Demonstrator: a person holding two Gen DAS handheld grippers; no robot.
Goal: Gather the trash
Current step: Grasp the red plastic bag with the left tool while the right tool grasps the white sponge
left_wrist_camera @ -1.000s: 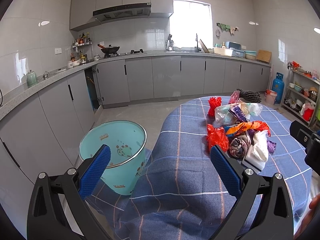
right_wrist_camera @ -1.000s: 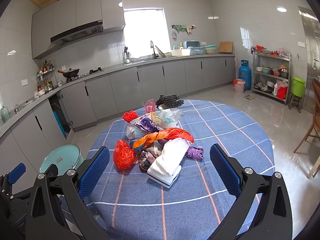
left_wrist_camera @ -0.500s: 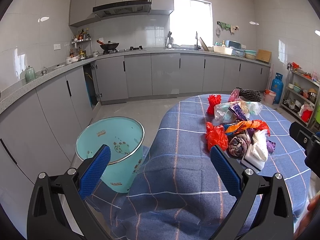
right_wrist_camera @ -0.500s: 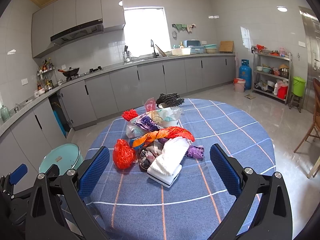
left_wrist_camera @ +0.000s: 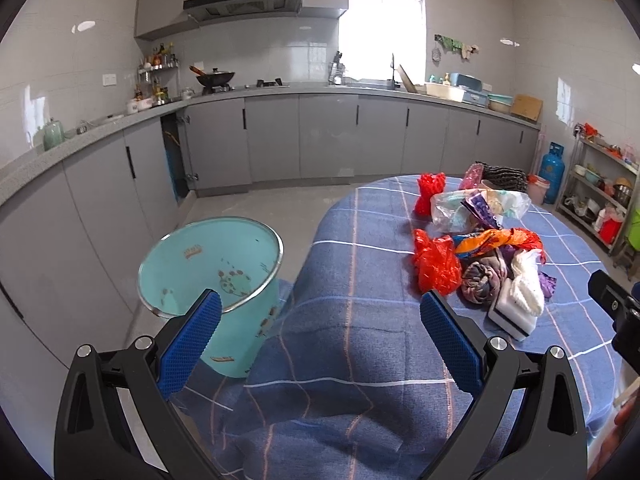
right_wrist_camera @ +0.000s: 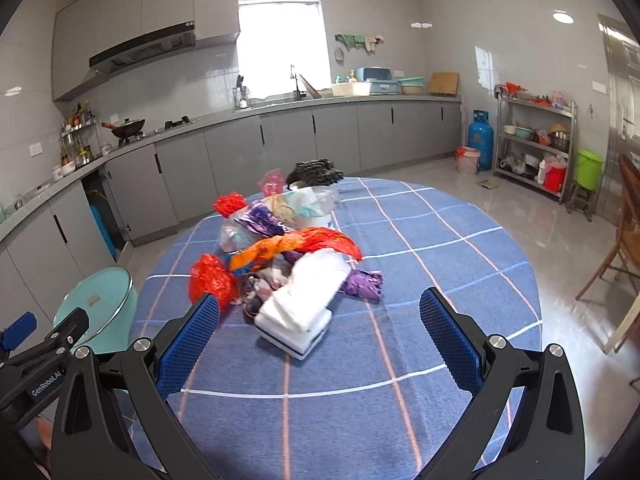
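"GenRobot.AI" is printed on the left gripper (right_wrist_camera: pixel 14 330) (jaws apart, empty); right gripper (right_wrist_camera: pixel 319 322) gapes above the trash pile (right_wrist_camera: pixel 288 256)

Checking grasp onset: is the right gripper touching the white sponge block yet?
Apart. The right wrist view shows tablecloth between the open right gripper and the white sponge block.

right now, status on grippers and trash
Left gripper open, empty. Right gripper open, empty. Trash pile on table, untouched. Bin beside table, nothing blocking.
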